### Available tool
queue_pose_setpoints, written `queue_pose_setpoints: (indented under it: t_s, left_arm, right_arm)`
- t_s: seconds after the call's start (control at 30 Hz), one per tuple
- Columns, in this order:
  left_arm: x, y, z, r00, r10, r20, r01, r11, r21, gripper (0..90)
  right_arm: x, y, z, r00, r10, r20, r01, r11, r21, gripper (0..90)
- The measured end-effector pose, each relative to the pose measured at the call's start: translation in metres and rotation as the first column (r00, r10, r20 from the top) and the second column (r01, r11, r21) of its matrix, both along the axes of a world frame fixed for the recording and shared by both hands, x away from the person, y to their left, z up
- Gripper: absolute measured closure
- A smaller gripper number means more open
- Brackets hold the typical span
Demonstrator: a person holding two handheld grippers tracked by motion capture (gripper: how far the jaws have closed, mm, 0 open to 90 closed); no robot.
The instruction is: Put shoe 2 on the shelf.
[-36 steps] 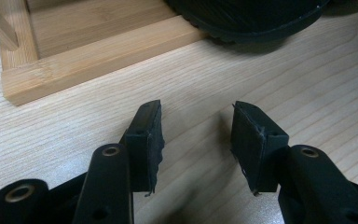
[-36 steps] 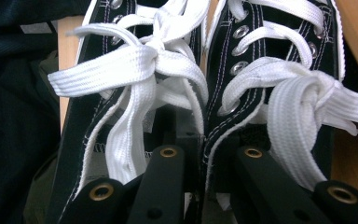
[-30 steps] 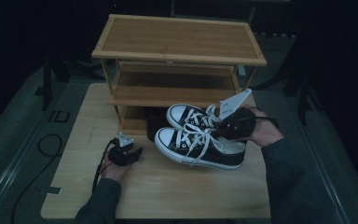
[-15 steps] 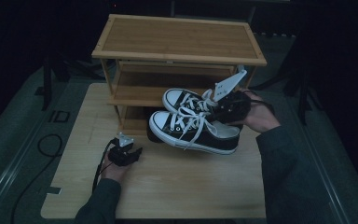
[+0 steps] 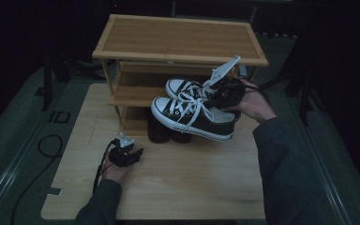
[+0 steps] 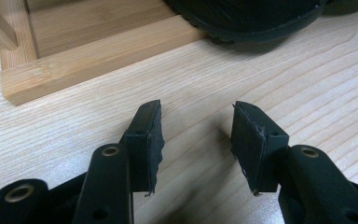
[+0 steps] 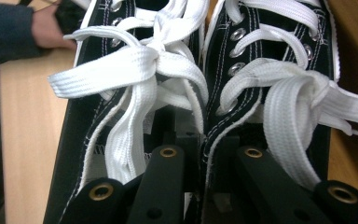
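Note:
A pair of black canvas sneakers (image 5: 192,117) with white laces and toe caps hangs in the air in front of the wooden shoe rack (image 5: 178,40), level with its middle shelf. My right gripper (image 5: 225,91) is shut on the two inner sides of the pair. In the right gripper view the jaws (image 7: 203,144) pinch those edges together between the left shoe (image 7: 121,70) and the right shoe (image 7: 270,56). My left gripper (image 5: 126,154) rests low over the table (image 5: 192,187), open. Its pads (image 6: 144,140) have nothing between them.
Another dark pair of shoes (image 5: 161,129) stands on the table at the rack's foot, below the lifted pair; its sole (image 6: 251,18) lies ahead of my left gripper. The rack's bottom board (image 6: 98,46) lies to the left. Dark floor surrounds the table.
My right gripper has carried the sneakers up off the table and farther back toward the rack's middle shelf. The left gripper has stayed where it was.

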State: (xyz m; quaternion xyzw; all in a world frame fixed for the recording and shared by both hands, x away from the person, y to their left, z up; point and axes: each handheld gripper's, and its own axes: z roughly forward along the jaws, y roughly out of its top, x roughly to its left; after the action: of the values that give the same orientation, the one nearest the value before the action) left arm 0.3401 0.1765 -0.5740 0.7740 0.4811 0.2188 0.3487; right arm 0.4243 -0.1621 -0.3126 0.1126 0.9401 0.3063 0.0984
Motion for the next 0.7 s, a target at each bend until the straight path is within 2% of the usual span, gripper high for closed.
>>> queue_pose_setpoints:
  t_s: [0.13,0.2,0.37,0.6,0.7]
  left_arm:
    - [0.0,0.0,0.0,1.0,0.0,0.0,0.0,1.0,0.0,53.7]
    - [0.0,0.0,0.0,1.0,0.0,0.0,0.0,1.0,0.0,53.7]
    - [0.0,0.0,0.0,1.0,0.0,0.0,0.0,1.0,0.0,53.7]
    - [0.0,0.0,0.0,1.0,0.0,0.0,0.0,1.0,0.0,53.7]
    - [0.0,0.0,0.0,1.0,0.001,0.0,-0.001,1.0,0.001,53.7]
  right_arm:
    - [0.008,0.002,-0.002,0.9994,-0.033,0.0,0.033,0.9994,0.007,85.5]
    - [0.013,0.004,-0.003,0.9986,-0.053,0.007,0.053,0.9986,-0.004,85.5]
    - [0.018,0.007,-0.006,0.9938,-0.11,0.017,0.11,0.9939,-0.003,85.4]
    - [0.017,0.012,-0.008,0.9821,-0.185,0.034,0.185,0.9826,0.019,85.4]
    - [0.017,0.014,-0.009,0.9733,-0.223,0.053,0.223,0.9747,0.019,85.4]
